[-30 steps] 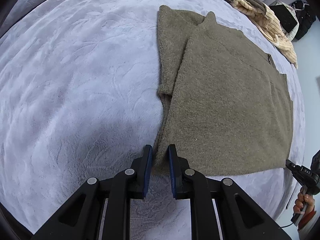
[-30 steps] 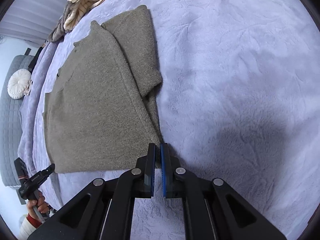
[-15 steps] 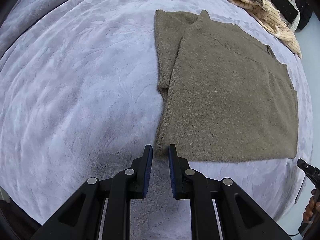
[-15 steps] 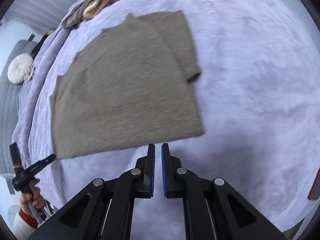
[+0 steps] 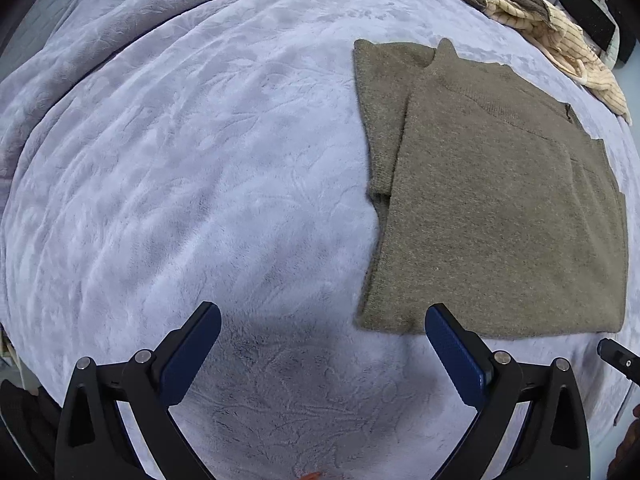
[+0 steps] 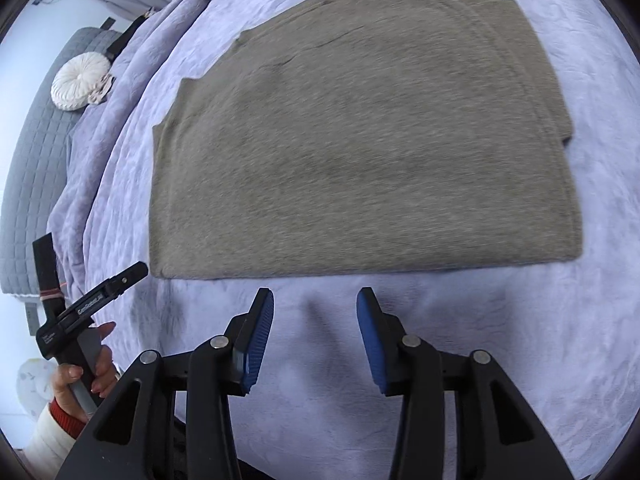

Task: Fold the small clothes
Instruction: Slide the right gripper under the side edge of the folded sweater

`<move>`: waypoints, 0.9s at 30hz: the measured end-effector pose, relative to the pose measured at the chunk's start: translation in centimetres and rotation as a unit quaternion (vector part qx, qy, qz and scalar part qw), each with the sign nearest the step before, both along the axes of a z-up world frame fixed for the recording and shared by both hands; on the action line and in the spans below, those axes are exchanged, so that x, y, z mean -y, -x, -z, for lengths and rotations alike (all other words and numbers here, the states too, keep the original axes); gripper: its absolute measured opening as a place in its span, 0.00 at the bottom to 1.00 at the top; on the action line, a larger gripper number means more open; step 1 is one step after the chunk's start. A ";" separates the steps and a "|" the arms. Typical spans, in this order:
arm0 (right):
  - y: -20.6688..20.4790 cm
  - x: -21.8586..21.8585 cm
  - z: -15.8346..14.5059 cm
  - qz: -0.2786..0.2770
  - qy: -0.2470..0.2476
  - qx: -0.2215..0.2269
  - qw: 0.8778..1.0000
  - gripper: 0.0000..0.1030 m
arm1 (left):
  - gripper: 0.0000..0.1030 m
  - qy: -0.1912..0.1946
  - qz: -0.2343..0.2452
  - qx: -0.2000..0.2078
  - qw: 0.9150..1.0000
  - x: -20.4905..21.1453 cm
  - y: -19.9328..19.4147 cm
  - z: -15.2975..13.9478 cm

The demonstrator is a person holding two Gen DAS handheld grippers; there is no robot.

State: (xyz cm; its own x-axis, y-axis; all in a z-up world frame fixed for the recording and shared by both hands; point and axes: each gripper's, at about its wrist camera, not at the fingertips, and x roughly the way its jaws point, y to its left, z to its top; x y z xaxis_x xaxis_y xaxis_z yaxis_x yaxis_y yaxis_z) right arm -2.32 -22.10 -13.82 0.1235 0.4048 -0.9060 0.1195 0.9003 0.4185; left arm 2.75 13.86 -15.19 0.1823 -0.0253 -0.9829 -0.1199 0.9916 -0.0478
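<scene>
Olive knit sweater (image 5: 500,208) lies folded flat; left gripper (image 5: 322,328) and right gripper (image 6: 315,312) just opened, empty.

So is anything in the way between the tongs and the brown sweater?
Nothing visible. Only bare purple blanket lies between the open right tongs and the sweater; the left tongs, also open, sit by its corner.
</scene>
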 end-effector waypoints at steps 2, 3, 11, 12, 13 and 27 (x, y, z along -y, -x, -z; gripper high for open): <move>0.0 -0.8 0.1 -0.006 -0.003 -0.002 1.000 0.46 | 0.99 0.005 0.000 -0.002 1.000 -0.3 -0.2 0.2; 0.0 -1.2 0.2 -0.009 -0.004 -0.004 1.000 0.46 | 0.99 0.015 -0.001 -0.007 1.000 -0.4 -0.3 0.3; 0.2 -3.8 1.0 -0.033 -0.019 -0.014 0.999 0.46 | 0.99 0.027 -0.002 -0.019 0.999 -0.7 -0.8 1.3; 0.3 -4.2 1.2 -0.036 -0.022 -0.017 0.999 0.46 | 0.99 0.031 -0.002 -0.020 0.999 -0.8 -0.9 1.3; 0.3 -4.5 1.5 -0.037 -0.026 -0.021 0.999 0.47 | 0.99 0.037 -0.004 -0.020 0.999 -0.8 -1.0 1.4; -0.6 -8.0 3.6 -0.012 -0.095 -0.040 0.995 0.53 | 0.99 0.091 -0.014 -0.039 0.995 -3.4 -1.9 2.5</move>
